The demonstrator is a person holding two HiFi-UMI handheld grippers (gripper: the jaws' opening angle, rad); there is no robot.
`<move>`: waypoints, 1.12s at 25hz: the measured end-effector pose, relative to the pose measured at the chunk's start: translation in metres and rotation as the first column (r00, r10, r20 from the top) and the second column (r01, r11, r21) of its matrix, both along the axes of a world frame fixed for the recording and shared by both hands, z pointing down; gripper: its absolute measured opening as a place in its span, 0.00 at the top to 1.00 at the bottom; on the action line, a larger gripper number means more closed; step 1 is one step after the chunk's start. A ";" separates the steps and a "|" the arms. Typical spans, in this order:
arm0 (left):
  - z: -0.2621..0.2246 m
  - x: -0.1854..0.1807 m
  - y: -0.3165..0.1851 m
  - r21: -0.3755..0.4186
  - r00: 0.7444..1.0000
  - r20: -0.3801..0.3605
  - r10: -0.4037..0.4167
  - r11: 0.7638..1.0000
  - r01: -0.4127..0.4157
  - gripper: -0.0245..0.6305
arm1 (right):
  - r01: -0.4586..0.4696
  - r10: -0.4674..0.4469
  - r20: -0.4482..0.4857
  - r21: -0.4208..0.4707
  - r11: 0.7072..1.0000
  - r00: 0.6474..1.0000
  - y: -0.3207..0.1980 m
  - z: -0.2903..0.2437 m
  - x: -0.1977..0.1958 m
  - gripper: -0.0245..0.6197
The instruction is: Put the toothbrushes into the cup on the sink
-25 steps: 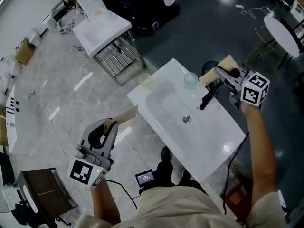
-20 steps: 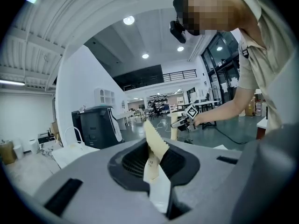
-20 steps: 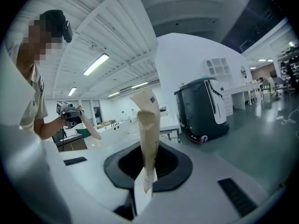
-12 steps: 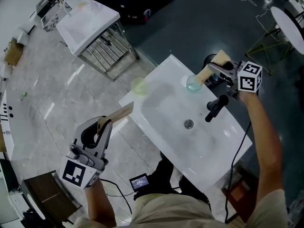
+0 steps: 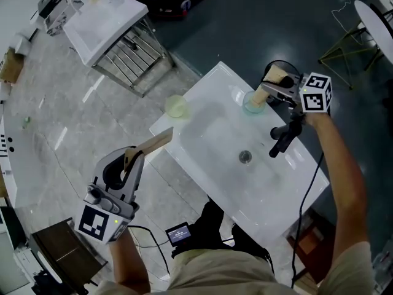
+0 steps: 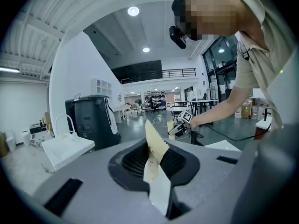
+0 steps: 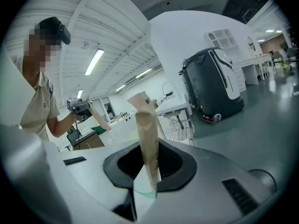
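Marble-tile floor, white sink point(image 5: 209, 134) under the right claw point(image 5: 274, 91). Its jaws are clamped on a paper-wrapped toothbrush point(image 5: 268, 83). The packet's far end reaches the clear cup point(image 5: 250, 104) just ahead of the jaws; can't tell if it's inside. Black faucet point(image 5: 284, 137) just beside this claw. Left claw point(image 5: 131, 160) is clamped on a second wrapped toothbrush point(image 5: 155, 144), tip at the sink's edge, with a yellowish cup point(image 5: 177, 106) further ahead.

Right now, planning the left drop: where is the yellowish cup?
Head view: the yellowish cup sits on the sink's left corner, left of the bluish cup.
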State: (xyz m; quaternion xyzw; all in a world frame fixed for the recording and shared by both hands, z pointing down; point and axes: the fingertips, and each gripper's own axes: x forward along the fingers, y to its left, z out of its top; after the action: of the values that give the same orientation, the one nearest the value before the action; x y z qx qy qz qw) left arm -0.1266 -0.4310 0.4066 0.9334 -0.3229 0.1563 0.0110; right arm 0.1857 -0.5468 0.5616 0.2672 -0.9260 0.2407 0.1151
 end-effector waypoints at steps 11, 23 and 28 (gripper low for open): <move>-0.005 0.001 0.009 0.007 1.000 -0.021 -0.011 1.000 0.011 0.88 | -0.074 0.084 -0.139 0.079 0.994 0.987 -0.005 -0.002 0.018 0.64; -0.053 0.006 0.061 0.090 0.998 -0.051 -0.027 0.995 0.032 0.88 | -0.172 0.267 -0.212 0.381 0.908 0.940 0.035 -0.141 0.043 0.62; -0.077 0.005 0.100 0.121 0.997 -0.055 -0.048 0.991 0.055 0.88 | -0.113 0.232 -0.200 0.475 0.873 0.952 0.100 -0.210 0.013 0.89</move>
State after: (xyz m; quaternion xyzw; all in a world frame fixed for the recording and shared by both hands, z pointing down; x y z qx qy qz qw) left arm -0.1215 -0.3315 0.3297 0.9274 -0.3554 0.1117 -0.0339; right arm 0.1985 -0.4469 0.3512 0.3972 -0.9065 -0.0109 0.1430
